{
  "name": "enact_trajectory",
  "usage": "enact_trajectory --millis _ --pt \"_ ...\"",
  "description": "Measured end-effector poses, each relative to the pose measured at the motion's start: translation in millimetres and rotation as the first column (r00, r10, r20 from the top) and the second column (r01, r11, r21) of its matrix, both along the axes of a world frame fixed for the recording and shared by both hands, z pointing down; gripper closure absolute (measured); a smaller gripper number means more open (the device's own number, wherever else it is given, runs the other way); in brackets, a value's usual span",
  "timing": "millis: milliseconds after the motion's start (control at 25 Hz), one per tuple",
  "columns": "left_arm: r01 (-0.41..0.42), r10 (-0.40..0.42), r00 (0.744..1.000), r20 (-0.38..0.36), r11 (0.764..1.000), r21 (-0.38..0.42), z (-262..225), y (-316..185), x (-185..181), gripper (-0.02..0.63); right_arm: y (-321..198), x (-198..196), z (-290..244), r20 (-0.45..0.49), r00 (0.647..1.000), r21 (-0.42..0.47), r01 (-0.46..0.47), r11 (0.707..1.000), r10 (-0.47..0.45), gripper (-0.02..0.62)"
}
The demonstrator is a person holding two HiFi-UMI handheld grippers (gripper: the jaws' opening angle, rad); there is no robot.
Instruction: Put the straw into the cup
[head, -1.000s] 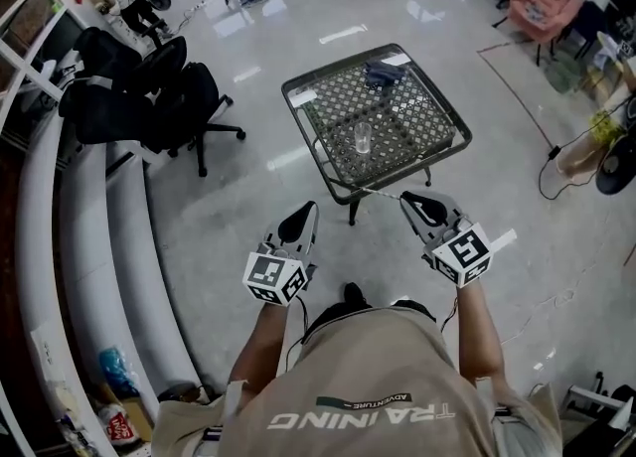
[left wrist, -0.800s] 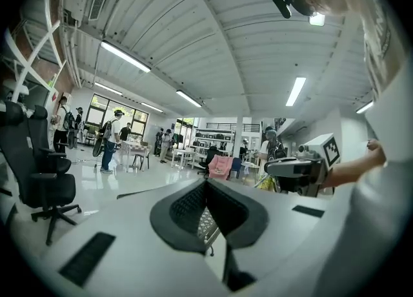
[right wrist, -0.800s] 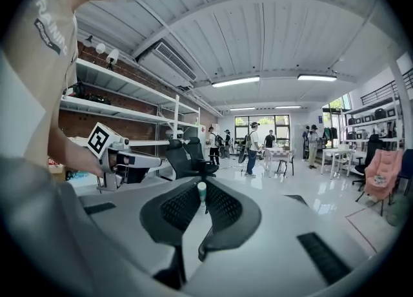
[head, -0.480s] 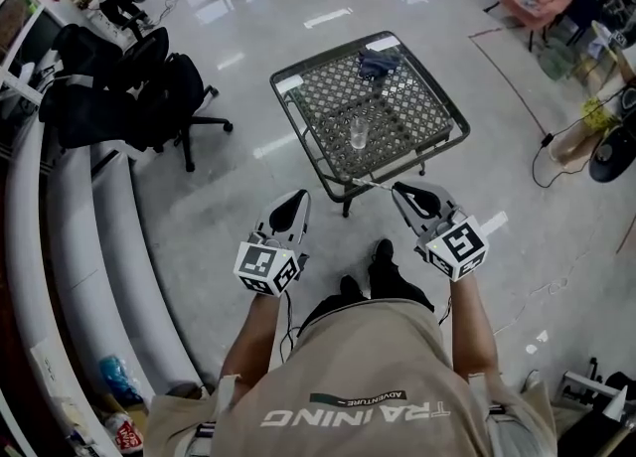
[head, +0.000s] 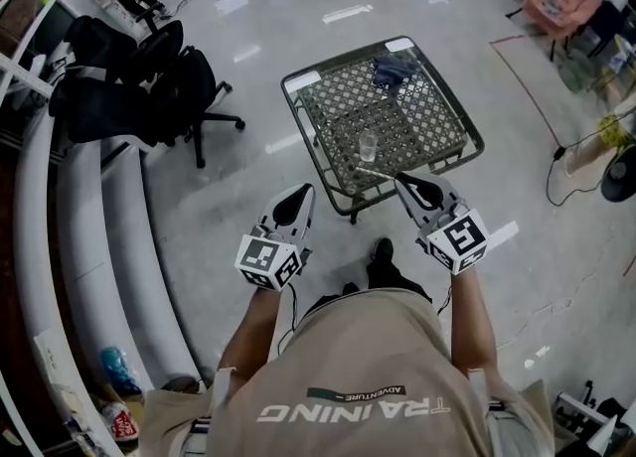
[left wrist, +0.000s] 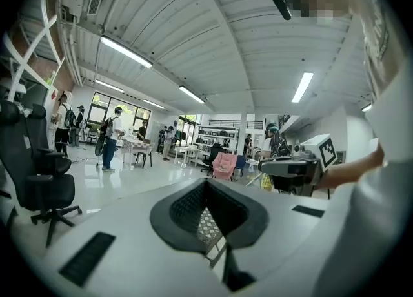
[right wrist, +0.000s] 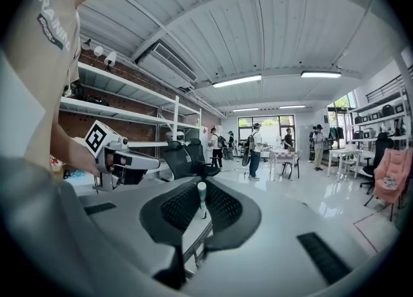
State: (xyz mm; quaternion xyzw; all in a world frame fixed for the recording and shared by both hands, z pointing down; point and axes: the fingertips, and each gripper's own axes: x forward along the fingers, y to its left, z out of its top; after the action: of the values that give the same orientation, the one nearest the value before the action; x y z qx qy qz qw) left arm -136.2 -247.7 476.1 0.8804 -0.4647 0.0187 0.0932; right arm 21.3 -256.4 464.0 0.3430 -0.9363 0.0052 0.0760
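- The right gripper (head: 409, 185) pinched the straw (head: 378, 174) between its jaws.
- The straw stuck out toward 9 o'clock, over the near edge of the table (head: 343, 56).
- The cup (head: 369, 145) stood upright on the table. It was near the straw's tip, at 1 o'clock from it, and not touching it.
- The left gripper (head: 301, 197) had its jaws pressed together on nothing. It was off the table, at 8 o'clock from the cup.
- A dark cloth (head: 393, 70) lay at 1 o'clock from the cup.
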Motion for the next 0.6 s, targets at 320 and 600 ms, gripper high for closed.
enact_trajectory --millis 320,600 --pt "0.052 -0.052 0.999 0.01 0.998 0.021 -15 -66 30 0.589 -73 39 -7 -0.016 0.999 0.007 0.039 0.999 -0.039 0.56" --pt "0.105 -0.105 0.994 0.0 0.994 0.002 -12 -105 42 0.589 -116 50 1 -0.016 0.996 -0.02 0.089 0.996 -0.089 0.56"
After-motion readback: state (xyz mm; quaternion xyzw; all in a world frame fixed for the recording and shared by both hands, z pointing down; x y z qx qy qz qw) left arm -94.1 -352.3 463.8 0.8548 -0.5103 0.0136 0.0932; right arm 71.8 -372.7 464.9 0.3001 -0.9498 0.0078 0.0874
